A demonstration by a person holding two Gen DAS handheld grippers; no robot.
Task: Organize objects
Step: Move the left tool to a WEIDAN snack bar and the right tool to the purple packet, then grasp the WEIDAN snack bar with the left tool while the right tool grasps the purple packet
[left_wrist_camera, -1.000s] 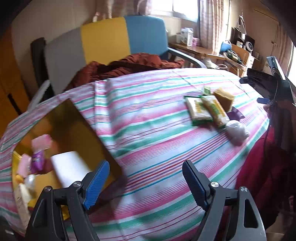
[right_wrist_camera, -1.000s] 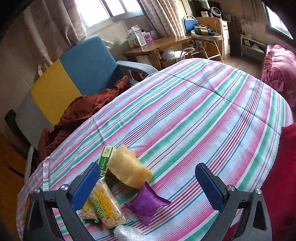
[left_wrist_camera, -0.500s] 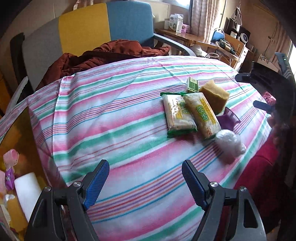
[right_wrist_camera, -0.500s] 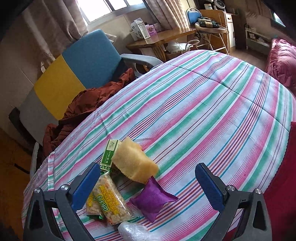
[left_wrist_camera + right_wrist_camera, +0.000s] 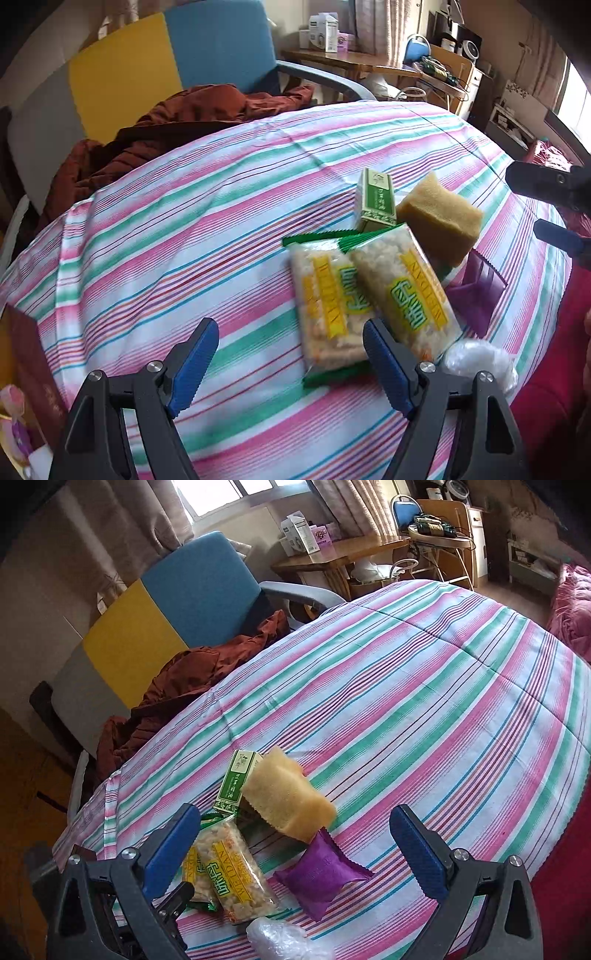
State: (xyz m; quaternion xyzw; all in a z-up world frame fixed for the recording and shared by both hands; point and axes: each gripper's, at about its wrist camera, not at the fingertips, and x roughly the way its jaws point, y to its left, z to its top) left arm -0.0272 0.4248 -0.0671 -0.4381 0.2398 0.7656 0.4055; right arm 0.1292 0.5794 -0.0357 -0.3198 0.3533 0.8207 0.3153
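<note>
Striped cloth [image 5: 221, 229] | snack packs [image 5: 369, 295] – long axes toward chair [image 5: 166, 62]

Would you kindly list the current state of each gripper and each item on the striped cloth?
left gripper: open, empty, hovering by the snack packs.
right gripper: open, empty.
two snack packs: sealed, flat, overlapping.
green box: closed, lying flat.
sponge: resting partly on a snack pack.
purple packet: sealed, flat.
clear plastic wad: crumpled.
</note>
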